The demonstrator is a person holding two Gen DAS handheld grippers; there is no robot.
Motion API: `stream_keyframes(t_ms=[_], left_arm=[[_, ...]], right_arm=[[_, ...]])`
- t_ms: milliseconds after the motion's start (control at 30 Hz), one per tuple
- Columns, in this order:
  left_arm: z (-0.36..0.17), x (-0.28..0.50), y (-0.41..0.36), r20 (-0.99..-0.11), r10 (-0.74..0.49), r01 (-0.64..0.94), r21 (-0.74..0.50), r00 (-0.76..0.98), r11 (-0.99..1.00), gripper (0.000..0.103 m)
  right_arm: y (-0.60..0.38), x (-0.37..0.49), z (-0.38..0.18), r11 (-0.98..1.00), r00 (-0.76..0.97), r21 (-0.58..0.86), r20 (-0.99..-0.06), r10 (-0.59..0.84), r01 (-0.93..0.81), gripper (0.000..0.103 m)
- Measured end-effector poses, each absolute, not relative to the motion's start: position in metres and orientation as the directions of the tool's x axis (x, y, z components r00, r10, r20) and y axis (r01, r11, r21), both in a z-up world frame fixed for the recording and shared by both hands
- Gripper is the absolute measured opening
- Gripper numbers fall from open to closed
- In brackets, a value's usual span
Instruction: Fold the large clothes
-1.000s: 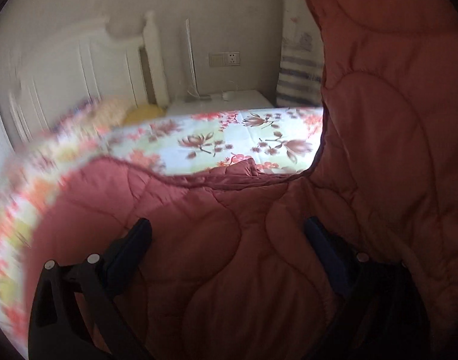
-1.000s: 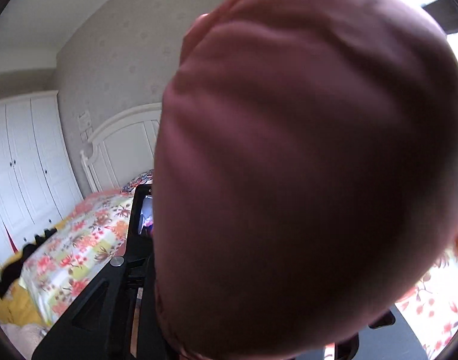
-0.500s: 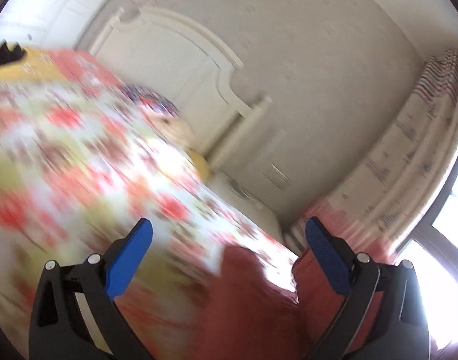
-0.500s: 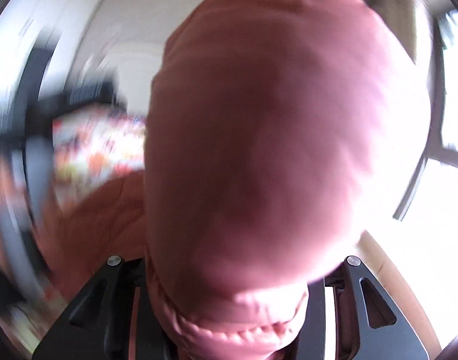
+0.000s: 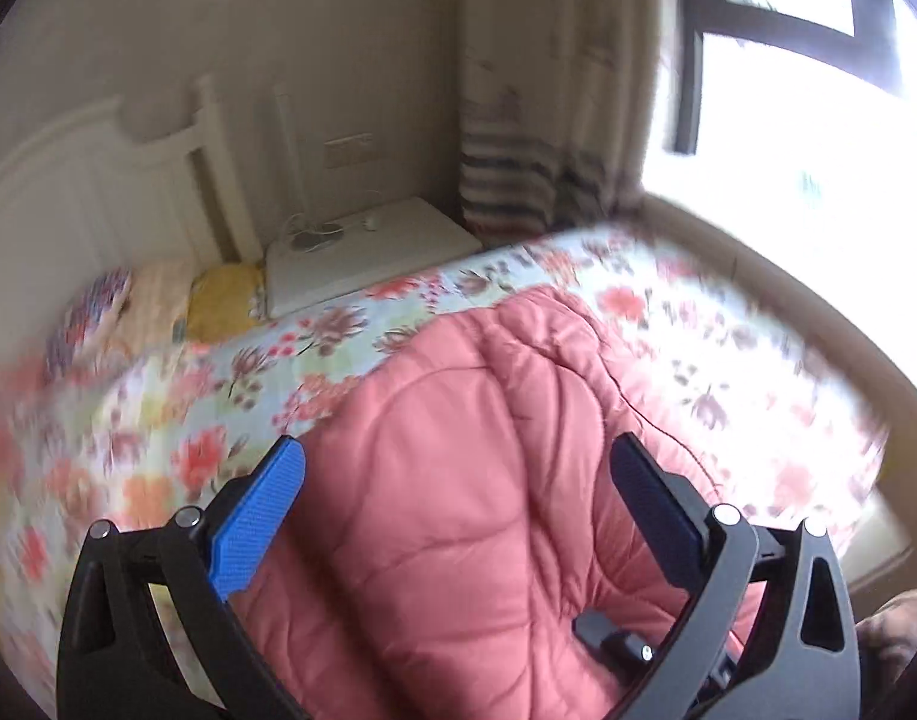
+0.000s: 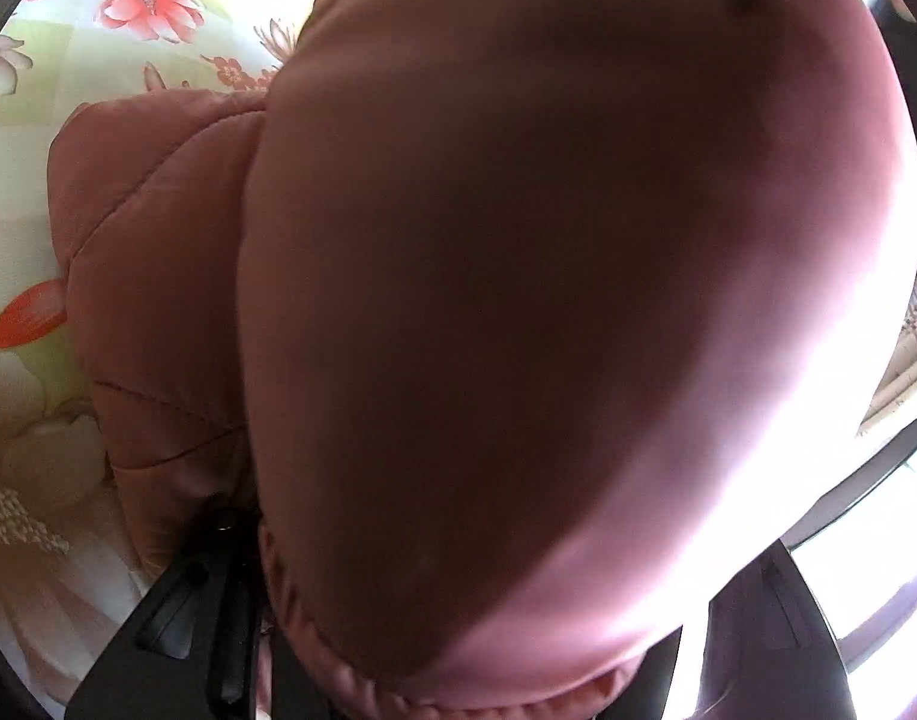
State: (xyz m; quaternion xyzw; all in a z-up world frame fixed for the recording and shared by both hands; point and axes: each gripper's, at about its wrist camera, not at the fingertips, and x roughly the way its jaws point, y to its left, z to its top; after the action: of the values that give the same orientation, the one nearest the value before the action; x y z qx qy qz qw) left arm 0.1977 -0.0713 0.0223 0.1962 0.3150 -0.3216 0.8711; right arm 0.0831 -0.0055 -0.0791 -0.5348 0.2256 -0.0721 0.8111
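Our left gripper (image 5: 452, 516), spread and empty, has lifted clear of the pink quilted jacket (image 5: 494, 480), which now lies bunched on the floral bedspread (image 5: 158, 420). On the right, our right gripper (image 6: 458, 648) has just been opening, the jacket's padded edge between its jaws. We judge this fold laid.

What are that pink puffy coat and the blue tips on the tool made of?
The pink coat looks like a padded garment with a smooth, slightly glossy synthetic shell; stitched seams divide it into puffy panels. The blue tips on the left tool look like rubber or plastic, matte with a fine dotted texture.
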Motion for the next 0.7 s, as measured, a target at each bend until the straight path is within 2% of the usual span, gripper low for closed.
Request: stream_keyframes(t_ms=[133, 200, 367, 467, 500, 533, 567, 600, 700], left_arm=[[-0.022, 0.22, -0.112, -0.723, -0.247, 0.656, 0.359, 0.645, 0.664, 0.101], [-0.049, 0.246, -0.098, -0.773, -0.268, 0.668, 0.255, 0.575, 0.699, 0.101], [-0.084, 0.254, -0.062, -0.706, -0.325, 0.598, 0.173, 0.63, 0.783, 0.101], [-0.082, 0.261, -0.05, -0.709, -0.359, 0.593, 0.104, 0.608, 0.799, 0.101], [-0.08, 0.26, -0.048, -0.706, -0.365, 0.593, 0.096, 0.607, 0.8, 0.101], [-0.08, 0.259, -0.046, -0.703, -0.369, 0.59, 0.09, 0.609, 0.802, 0.101], [-0.079, 0.259, -0.042, -0.696, -0.377, 0.585, 0.075, 0.611, 0.808, 0.101], [-0.077, 0.257, -0.038, -0.69, -0.386, 0.582, 0.063, 0.613, 0.811, 0.101], [-0.075, 0.252, -0.032, -0.659, -0.405, 0.573, 0.05, 0.634, 0.818, 0.101]], right_arm=[[-0.013, 0.073, -0.079, 0.435, 0.901, -0.895, -0.266, -0.343, -0.098, 0.063], [-0.034, 0.044, -0.079, 0.443, 0.906, -0.892, -0.262, -0.333, -0.095, 0.063], [-0.039, 0.032, -0.081, 0.457, 0.922, -0.886, -0.238, -0.305, -0.078, 0.062], [-0.042, 0.015, -0.078, 0.405, 0.922, -0.903, -0.272, -0.274, -0.146, 0.062], [-0.044, 0.015, -0.072, 0.405, 0.924, -0.898, -0.291, -0.247, -0.174, 0.066], [-0.049, 0.003, -0.064, 0.436, 0.923, -0.875, -0.325, -0.204, -0.211, 0.081], [-0.058, -0.011, -0.052, 0.492, 0.922, -0.835, -0.358, -0.144, -0.247, 0.089], [-0.072, -0.029, -0.034, 0.582, 0.899, -0.738, -0.437, -0.026, -0.342, 0.098], [-0.116, -0.053, 0.011, 0.784, 0.833, -0.429, -0.518, 0.194, -0.448, 0.096]])
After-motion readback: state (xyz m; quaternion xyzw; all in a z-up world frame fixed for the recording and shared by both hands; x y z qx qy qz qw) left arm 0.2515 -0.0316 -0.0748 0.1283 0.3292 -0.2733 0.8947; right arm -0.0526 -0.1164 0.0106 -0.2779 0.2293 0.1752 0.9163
